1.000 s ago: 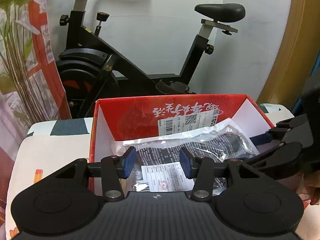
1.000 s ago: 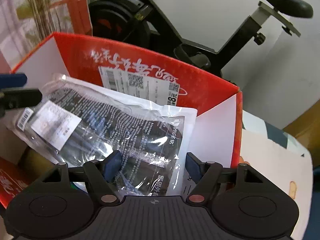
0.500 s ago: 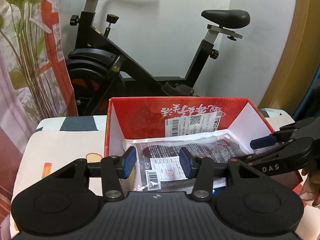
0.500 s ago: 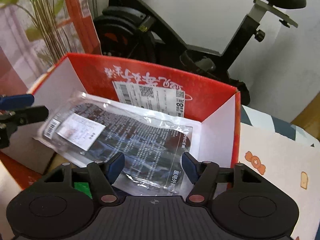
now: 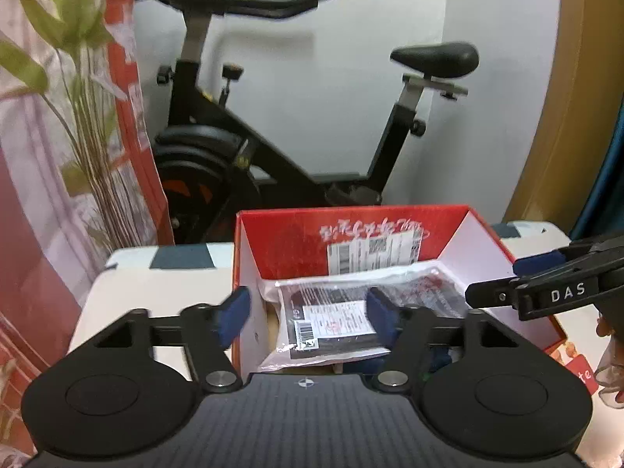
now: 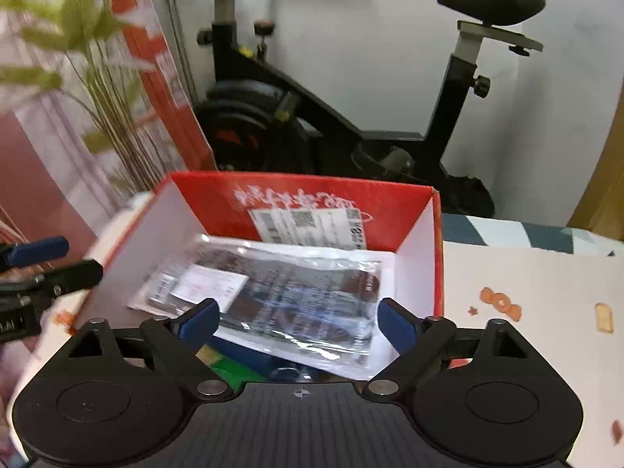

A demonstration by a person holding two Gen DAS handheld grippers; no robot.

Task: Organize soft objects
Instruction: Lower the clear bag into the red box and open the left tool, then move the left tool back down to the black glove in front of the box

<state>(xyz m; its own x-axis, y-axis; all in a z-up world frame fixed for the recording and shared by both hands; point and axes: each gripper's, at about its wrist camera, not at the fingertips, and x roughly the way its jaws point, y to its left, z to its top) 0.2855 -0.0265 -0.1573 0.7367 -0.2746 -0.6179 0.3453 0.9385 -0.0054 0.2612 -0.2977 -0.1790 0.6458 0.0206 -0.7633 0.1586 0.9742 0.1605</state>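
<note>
A clear plastic packet (image 5: 343, 312) (image 6: 280, 296) with dark contents and a white label lies flat inside a red cardboard box (image 5: 288, 234) (image 6: 218, 195) with white inner walls. My left gripper (image 5: 308, 314) hovers above the box's near left corner, jaws opening, nothing between its pads. My right gripper (image 6: 298, 319) hangs over the box's near edge, jaws opening wide, clear of the packet below. From the left wrist view the right gripper (image 5: 542, 277) shows at the right edge; in the right wrist view the left gripper (image 6: 43, 261) sits at the left edge.
The box stands on a cream cloth (image 6: 526, 312) with small cartoon prints. Green and blue items (image 6: 234, 362) lie under the packet. Behind the box stands a black exercise bike (image 5: 273, 156), with a plant (image 5: 78, 117) and red banner at the left.
Both grippers have drawn back and upward from the box and their jaws have widened. The packet, earlier raised and tilted between them, now lies flat in the box.
</note>
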